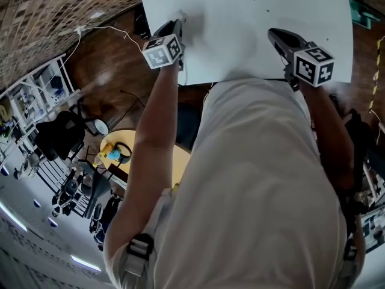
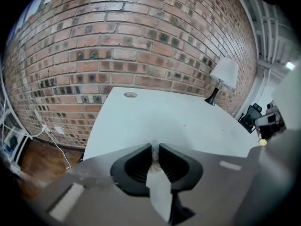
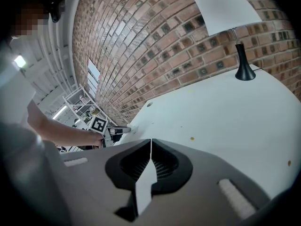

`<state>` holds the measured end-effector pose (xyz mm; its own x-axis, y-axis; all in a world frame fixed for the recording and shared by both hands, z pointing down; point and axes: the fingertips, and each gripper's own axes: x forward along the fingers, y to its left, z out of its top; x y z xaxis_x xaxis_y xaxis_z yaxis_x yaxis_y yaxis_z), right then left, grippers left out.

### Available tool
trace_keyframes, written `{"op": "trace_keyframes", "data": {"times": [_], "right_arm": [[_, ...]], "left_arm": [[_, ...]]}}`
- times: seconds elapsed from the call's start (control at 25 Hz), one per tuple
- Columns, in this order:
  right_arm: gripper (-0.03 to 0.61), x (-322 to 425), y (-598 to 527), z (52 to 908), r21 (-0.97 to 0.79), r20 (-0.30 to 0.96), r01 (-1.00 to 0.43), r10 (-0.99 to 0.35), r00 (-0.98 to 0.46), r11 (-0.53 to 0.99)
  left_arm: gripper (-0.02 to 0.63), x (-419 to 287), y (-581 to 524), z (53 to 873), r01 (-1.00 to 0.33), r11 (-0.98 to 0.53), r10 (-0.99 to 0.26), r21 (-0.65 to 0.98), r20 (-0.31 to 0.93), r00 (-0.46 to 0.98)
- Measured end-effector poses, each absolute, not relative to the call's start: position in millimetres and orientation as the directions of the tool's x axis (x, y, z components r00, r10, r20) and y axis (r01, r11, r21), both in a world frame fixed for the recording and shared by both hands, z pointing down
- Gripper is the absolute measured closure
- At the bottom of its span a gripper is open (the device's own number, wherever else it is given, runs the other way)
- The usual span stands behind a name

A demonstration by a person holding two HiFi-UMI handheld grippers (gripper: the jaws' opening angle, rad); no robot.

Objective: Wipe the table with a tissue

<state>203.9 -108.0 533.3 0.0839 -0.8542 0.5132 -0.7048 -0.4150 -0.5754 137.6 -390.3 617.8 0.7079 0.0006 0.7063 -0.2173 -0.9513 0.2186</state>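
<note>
The white table (image 1: pixel 240 17) fills the top of the head view. My left gripper (image 1: pixel 178 21) reaches over its left edge, pointing down at the surface. Its jaws are shut on a small crumpled white tissue (image 2: pixel 154 150), pinched right at the tips of the left gripper (image 2: pixel 154 147). My right gripper (image 1: pixel 274 34) hovers over the table's near right part, jaws shut and empty. In the right gripper view the right gripper (image 3: pixel 151 141) shows its tips meeting with nothing between them. That view also shows the left gripper (image 3: pixel 113 130) far off at the table's edge.
A lamp (image 3: pixel 235 32) with a white shade and black base stands at the table's far corner by the brick wall (image 2: pixel 141 41). A round cable hole (image 2: pixel 130 94) sits near the far edge. Small specks (image 3: pixel 192 138) dot the top. A yellow round table (image 1: pixel 126 146) and shelves (image 1: pixel 36 95) stand on the wood floor to the left.
</note>
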Motion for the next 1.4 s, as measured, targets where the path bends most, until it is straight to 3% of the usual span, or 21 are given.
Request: {"op": "trace_keyframes", "data": {"times": [0.16,1.04,1.4], "right_arm": [[0.565,209,-100,533,-0.574,0.515,-0.697,-0.851,0.101,-0.430],[0.565,212,-104,528,-0.568,0.511,-0.709,-0.854,0.096,-0.419],[0.565,209,-92,522,-0.547,0.517,-0.711,-0.846,0.128,-0.442]], "left_arm": [[0.558,141,-394,616,-0.204,-0.973,-0.054,0.111,0.745,0.665],[0.565,137,-304,630,-0.188,-0.959,0.032,0.211,0.741,0.671],[0.560,133,-382,613,-0.272,-0.946,-0.053,0.177,0.742,0.668]]}}
